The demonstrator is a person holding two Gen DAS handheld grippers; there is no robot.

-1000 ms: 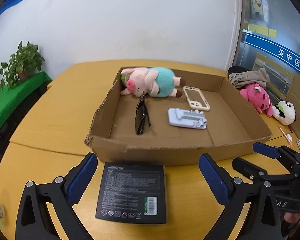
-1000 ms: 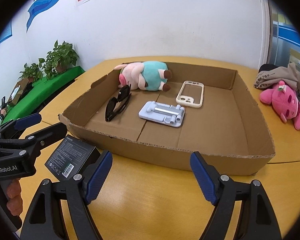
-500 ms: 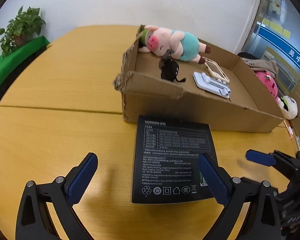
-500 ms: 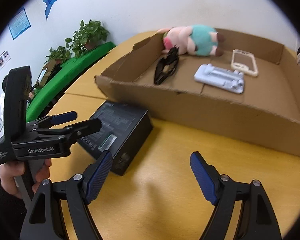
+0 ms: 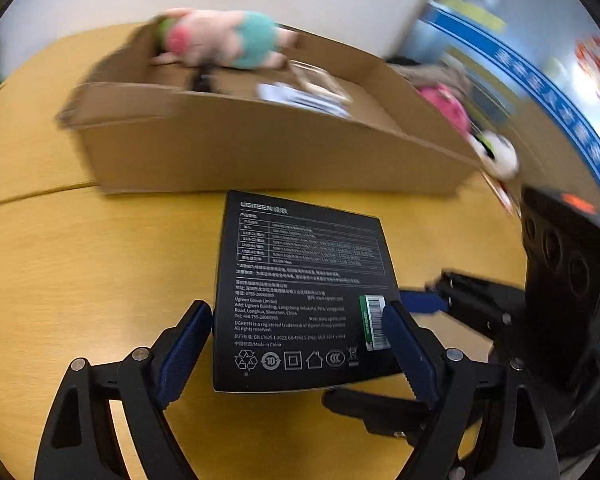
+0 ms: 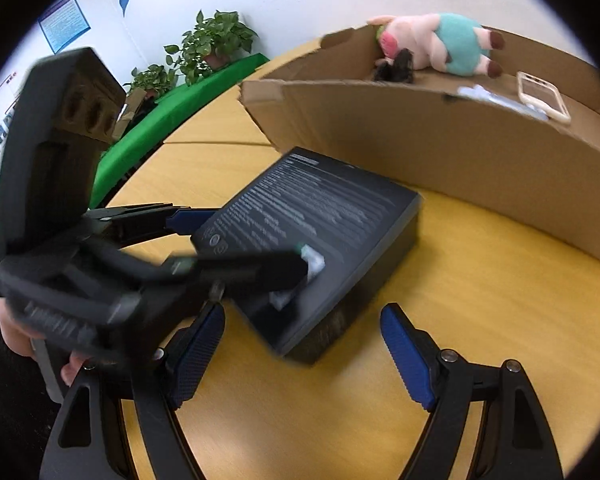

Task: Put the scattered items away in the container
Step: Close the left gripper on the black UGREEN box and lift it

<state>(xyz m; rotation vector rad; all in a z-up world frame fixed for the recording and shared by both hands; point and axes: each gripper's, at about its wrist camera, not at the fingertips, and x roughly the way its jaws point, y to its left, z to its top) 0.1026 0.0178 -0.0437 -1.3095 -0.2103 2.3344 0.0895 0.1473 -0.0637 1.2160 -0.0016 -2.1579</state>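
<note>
A flat black UGREEN box (image 5: 300, 292) lies on the yellow table just in front of the cardboard box (image 5: 260, 152). My left gripper (image 5: 300, 344) straddles the black box's near end, its blue pads against or very near the two sides. In the right wrist view the black box (image 6: 320, 232) lies ahead and left of my open, empty right gripper (image 6: 302, 354), with the left gripper (image 6: 240, 236) reaching across it. The cardboard box (image 6: 440, 140) holds a plush pig (image 6: 436, 40), black sunglasses (image 6: 396, 66), a grey stand (image 6: 496, 98) and a cream phone case (image 6: 542, 96).
A pink plush (image 5: 446, 108) and a white panda plush (image 5: 498, 156) lie on the table right of the cardboard box. Potted plants (image 6: 216, 40) on a green surface stand at the far left. The right gripper's body (image 5: 520, 312) is close beside the black box.
My left gripper moved forward and down onto the black box and narrowed around its near end. My right gripper swung left and lower, closer to the black box.
</note>
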